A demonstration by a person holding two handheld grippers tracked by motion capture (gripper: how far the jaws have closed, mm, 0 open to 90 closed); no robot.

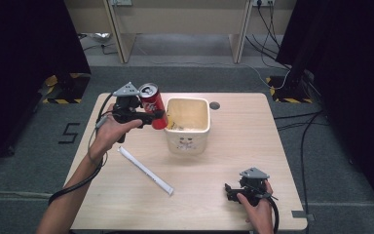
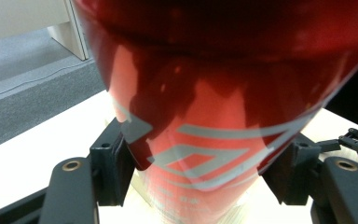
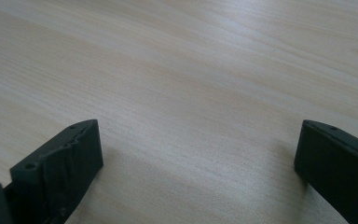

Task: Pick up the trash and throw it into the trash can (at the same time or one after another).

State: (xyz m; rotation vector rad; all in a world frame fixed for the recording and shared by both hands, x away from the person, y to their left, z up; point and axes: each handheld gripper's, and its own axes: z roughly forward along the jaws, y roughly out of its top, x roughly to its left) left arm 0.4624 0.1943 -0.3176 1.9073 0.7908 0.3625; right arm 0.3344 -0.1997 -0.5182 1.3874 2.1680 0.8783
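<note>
A red soda can (image 2: 223, 116) with silver-grey curved stripes is clamped between the fingers (image 2: 114, 163) of the left gripper (image 1: 148, 117); its lettering cannot be read. It is held tilted, top open, in the air beside a cream square tub (image 1: 187, 126). The right gripper (image 1: 246, 191) rests on the table (image 1: 233, 141), fingers spread wide and holding nothing.

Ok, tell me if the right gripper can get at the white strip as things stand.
Probably yes. The right gripper rests open and empty on the table, and the bare tabletop lies between it and the strip; the bin stands farther back.
</note>
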